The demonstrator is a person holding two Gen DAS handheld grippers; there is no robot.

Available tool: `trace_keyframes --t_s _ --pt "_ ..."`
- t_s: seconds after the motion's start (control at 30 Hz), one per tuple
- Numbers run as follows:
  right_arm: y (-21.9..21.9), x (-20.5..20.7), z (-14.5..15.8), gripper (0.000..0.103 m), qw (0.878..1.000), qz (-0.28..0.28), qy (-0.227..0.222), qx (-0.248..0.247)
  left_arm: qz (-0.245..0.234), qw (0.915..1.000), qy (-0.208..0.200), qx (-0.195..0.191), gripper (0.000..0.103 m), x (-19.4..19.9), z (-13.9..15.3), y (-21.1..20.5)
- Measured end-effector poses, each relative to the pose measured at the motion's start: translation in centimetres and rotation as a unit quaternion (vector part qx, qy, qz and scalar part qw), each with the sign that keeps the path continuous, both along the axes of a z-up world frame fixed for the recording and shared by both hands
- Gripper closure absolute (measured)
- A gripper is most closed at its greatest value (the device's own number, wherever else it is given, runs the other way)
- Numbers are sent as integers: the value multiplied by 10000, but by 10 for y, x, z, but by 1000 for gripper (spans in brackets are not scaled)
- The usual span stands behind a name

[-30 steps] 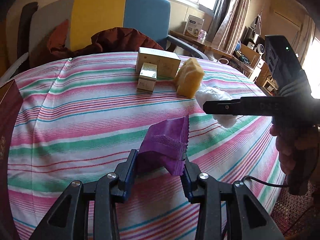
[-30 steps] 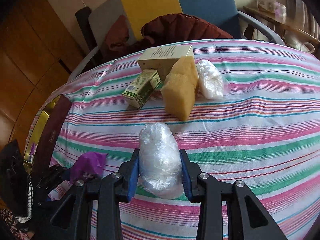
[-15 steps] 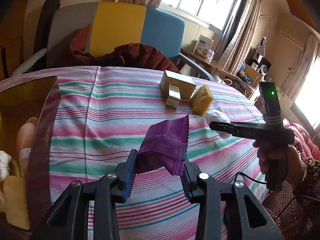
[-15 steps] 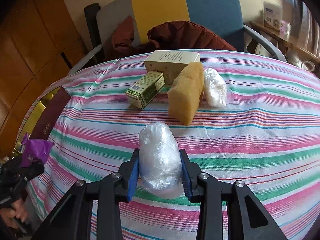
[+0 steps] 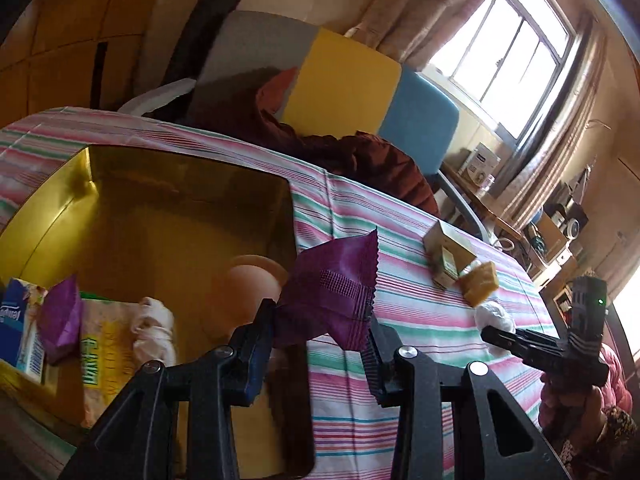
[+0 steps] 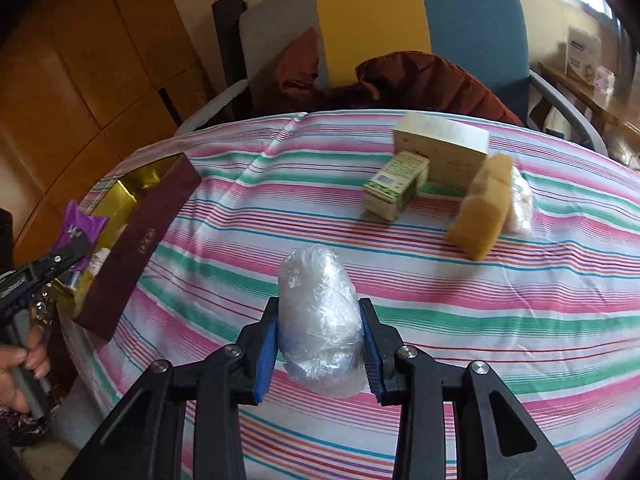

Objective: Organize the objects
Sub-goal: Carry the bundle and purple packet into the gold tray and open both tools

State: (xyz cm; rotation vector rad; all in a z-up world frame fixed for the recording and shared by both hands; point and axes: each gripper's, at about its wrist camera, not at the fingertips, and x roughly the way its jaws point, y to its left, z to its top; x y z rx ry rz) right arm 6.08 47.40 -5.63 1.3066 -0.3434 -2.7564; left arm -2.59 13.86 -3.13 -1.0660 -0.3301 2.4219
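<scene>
Purple sachet (image 5: 332, 292) is sitting clamped in my left tongs (image 5: 316, 344), hanging over the gold-lined box (image 5: 160, 216) edge. My right tongs (image 6: 318, 344) are gripping a plastic-wrapped bundle (image 6: 318, 316) above the striped tabletop (image 6: 480, 300).

I'm in a home, lived-in room: striped cloth (image 6: 440, 280) over the counter, padded armchair (image 6: 400, 24) with a jacket (image 6: 432, 80) dumped on it, curtained window (image 5: 516, 60), wood panelling (image 6: 80, 60), cluttered shelves (image 5: 560, 224).
</scene>
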Motion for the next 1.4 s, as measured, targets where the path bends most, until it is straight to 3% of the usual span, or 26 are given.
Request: trace_keyframes --t_s 0.4,0.57,0.73,0.93,1.23,1.4 --pt "-129 -18 28 65 9944 798 407 -556 598 9933 -961 215 63 -67 -25 -52" --pt "-170 -20 31 65 9917 1062 466 -553 746 9894 -1182 391 51 -80 -30 -64" --pt "-194 -24 28 65 9896 1248 379 -601 789 9898 -944 714 47 -67 -26 -87" --pt "-218 -36 25 65 9875 1433 257 -611 1374 9858 -579 770 47 -32 -18 -124" --pt "-256 -75 20 64 9858 1595 52 -528 1976 9745 -621 868 47 -25 -16 -164" --pt "-285 -108 16 63 9850 1723 45 -10 1991 9739 -549 941 47 -24 -10 -166"
